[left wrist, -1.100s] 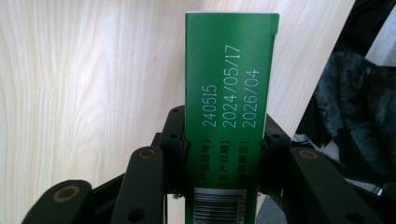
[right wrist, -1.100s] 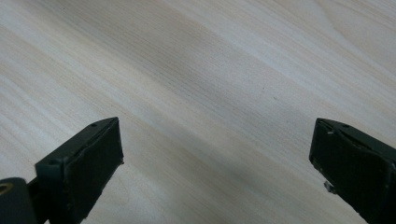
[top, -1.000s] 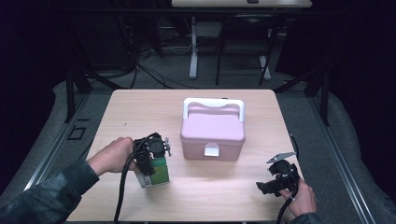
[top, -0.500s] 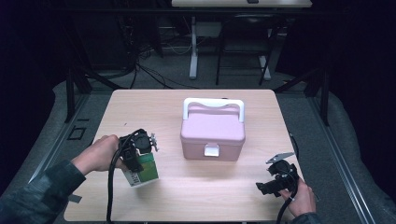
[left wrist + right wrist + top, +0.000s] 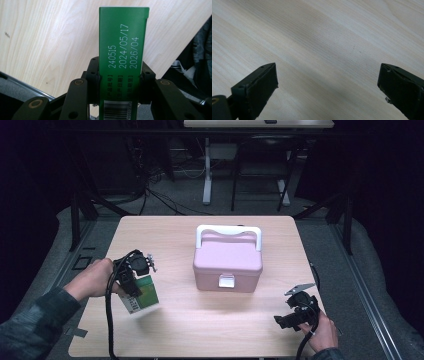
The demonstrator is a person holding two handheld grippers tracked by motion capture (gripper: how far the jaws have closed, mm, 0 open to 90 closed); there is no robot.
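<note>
Your left tool [image 5: 136, 285] is clamped on a green and white carton [image 5: 142, 294], its two black jaws pressing the carton's narrow sides; in the left gripper view the carton [image 5: 121, 62] stands up between them with printed dates and a barcode facing the camera. You hold it tilted, at the near left of the table [image 5: 165, 240], close to the left edge, with your left hand [image 5: 92, 280] behind the tool. A pink lidded box [image 5: 228, 261] with a white handle sits at the table's middle, well apart from the carton to its right, and the wood between them is bare. Your right tool [image 5: 295, 314] rests at the near right corner, jaws apart over bare wood, clear of the pink box.
</note>
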